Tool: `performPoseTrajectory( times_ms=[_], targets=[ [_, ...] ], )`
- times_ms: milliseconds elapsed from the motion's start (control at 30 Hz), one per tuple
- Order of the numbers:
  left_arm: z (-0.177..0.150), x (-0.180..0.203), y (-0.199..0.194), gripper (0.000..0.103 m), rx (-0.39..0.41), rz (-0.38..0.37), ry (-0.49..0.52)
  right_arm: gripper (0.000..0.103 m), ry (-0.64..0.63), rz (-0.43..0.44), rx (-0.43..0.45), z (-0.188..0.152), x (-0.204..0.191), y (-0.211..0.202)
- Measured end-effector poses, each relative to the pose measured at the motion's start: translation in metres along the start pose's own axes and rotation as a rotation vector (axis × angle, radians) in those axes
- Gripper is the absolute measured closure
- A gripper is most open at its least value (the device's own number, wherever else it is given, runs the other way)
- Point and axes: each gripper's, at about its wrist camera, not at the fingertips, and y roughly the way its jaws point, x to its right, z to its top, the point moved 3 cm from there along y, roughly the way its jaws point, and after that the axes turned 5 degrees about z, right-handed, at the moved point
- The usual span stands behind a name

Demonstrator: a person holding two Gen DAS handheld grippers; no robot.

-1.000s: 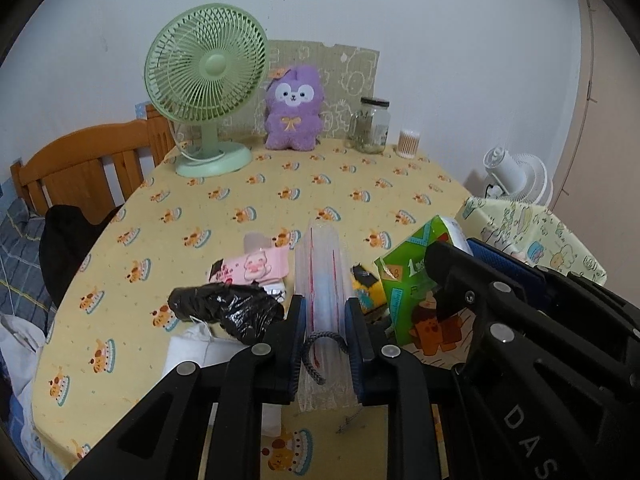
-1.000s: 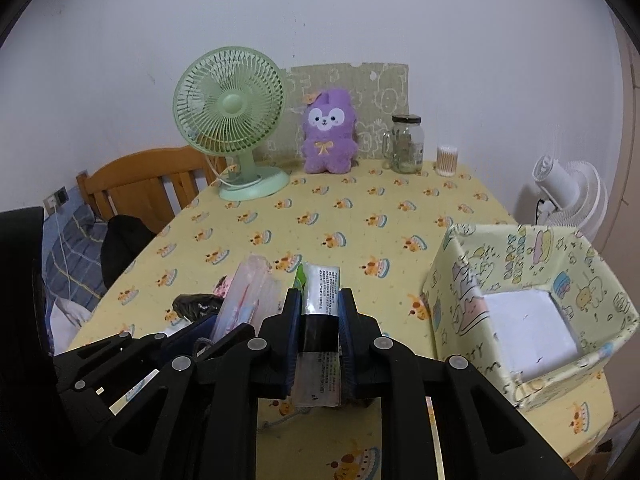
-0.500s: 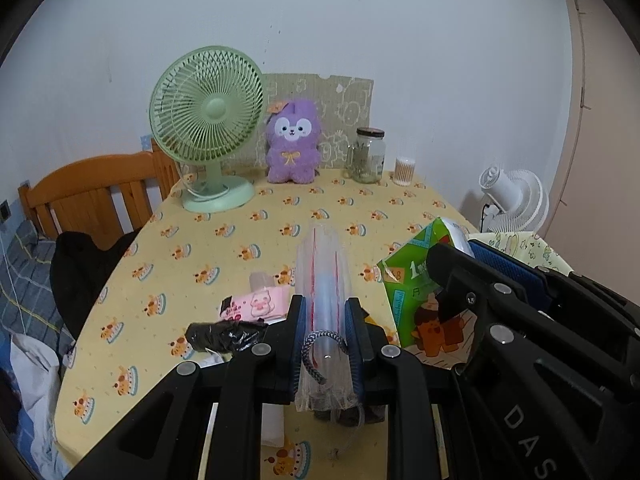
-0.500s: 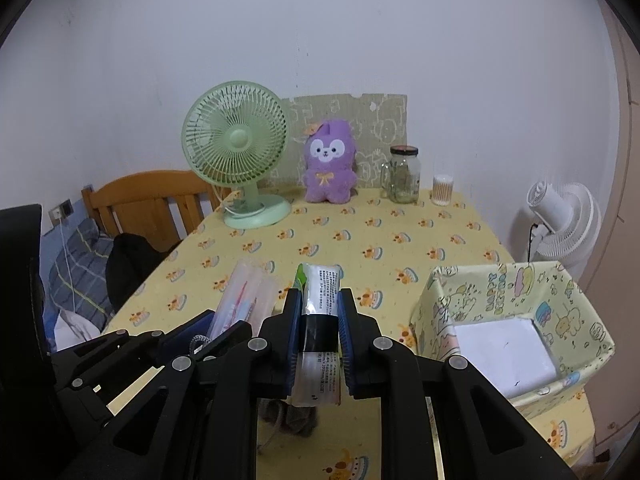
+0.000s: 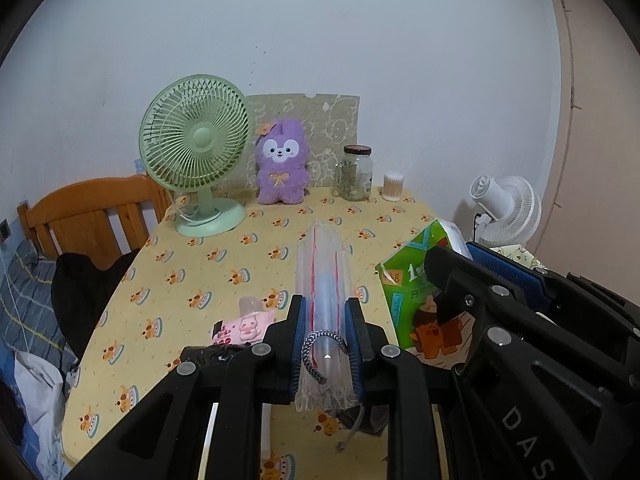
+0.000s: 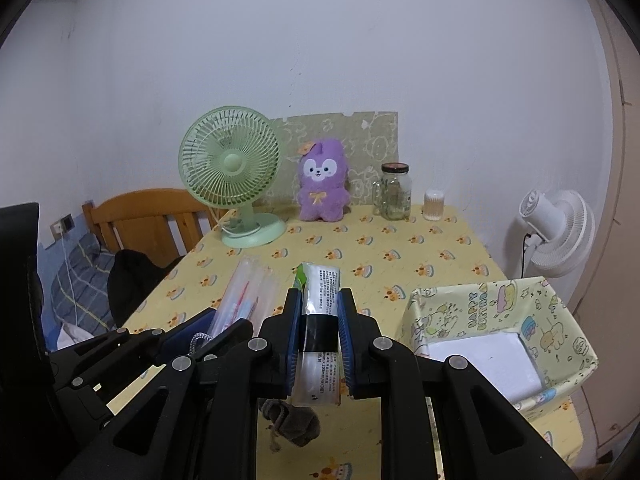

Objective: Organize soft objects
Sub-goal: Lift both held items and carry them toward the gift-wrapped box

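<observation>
My left gripper (image 5: 325,314) is shut on a clear plastic pouch (image 5: 325,272) with red stripes and a woven cord, held above the yellow table (image 5: 224,264). My right gripper (image 6: 320,310) is shut on a green-and-white packet (image 6: 320,284) with a black band; the left wrist view shows the packet's green face (image 5: 416,304). Both are lifted side by side, the pouch (image 6: 250,292) left of the packet. On the table below lie a pink packet (image 5: 245,326), a black plastic bag (image 5: 208,354) and a grey soft item (image 6: 298,420). A patterned box (image 6: 480,314) stands open to the right.
At the table's back stand a green fan (image 5: 196,152), a purple plush (image 5: 282,164), a glass jar (image 5: 356,174) and a small swab tub (image 5: 393,186). A wooden chair (image 5: 92,216) with a dark garment is at left, a white fan (image 6: 558,228) at right.
Both grippers have risen with their loads still gripped. The table and the items on it now lie lower in both views, and the box sits further below.
</observation>
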Motion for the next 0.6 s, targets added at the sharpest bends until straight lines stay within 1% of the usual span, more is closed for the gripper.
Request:
performPoseTrajectory(
  times_ms=[333,600],
  targets=[
    [0.000,0.009,0.005,0.083,-0.007,-0.002,0.015,0.082,0.011,-0.009,-0.004,-0.001,0.011,-0.002],
    [-0.008,0.002,0.019,0.081,-0.035,0.008,-0.003,0.082,0.010,-0.011,-0.027,-0.007,0.010,0.014]
  ],
)
